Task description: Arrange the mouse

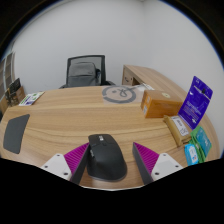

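A black ergonomic mouse (106, 158) lies on the wooden desk (70, 115), between my two fingers. My gripper (111, 151) is open around it. The left magenta pad (75, 157) is at or against the mouse's left side. A narrow strip of wood shows between the mouse and the right pad (152, 158). The near end of the mouse is cut off by the bottom of the view.
A dark mouse mat (16, 133) lies to the left. Beyond are a round grey disc (119, 94), a cardboard box (160, 101), a purple box (197, 101) and small packets (195, 148) at the right. An office chair (87, 70) stands behind the desk.
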`<state>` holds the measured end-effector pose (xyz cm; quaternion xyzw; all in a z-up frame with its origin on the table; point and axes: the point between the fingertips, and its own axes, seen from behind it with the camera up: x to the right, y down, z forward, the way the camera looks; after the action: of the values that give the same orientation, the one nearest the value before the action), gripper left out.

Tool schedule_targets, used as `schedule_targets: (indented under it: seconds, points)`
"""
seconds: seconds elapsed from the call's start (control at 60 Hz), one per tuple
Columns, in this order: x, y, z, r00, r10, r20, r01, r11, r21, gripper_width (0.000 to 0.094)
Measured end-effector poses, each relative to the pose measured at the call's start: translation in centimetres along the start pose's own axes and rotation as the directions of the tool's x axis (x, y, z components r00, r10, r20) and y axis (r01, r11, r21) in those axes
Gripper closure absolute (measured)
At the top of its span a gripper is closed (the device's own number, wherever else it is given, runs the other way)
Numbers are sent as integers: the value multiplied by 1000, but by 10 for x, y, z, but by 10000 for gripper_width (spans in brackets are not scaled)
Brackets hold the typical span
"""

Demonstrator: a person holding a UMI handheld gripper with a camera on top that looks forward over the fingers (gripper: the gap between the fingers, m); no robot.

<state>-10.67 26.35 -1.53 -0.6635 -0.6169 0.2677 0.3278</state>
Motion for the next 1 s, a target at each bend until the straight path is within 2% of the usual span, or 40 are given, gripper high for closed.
schedule_targets:
  seconds: [0.167,0.217,0.233,0.25,0.317,0.5,0.7,0.8,1.0]
  points:
    - [3,-2,4,1000,25,-4,-25,1000,-13,101]
    - [-2,-1,5,999,37,13,-37,999,-20,210]
    - [-4,0,5,999,43,20,-43,999,-23,326]
    - [-3,0,4,999,46,18,-45,999,-23,373]
    - [3,1,3,999,25,-21,-25,999,-25,409]
    - [2,3,0,999,-22,-44,20,999,-37,620]
    - [5,3,-5,997,11,-71,-17,997,-81,644]
    - [-2,-13,-25,997,40,-70,-46,996,-74,642]
    - [-67,-96,-82,998,40,-41,-39,999,27,644]
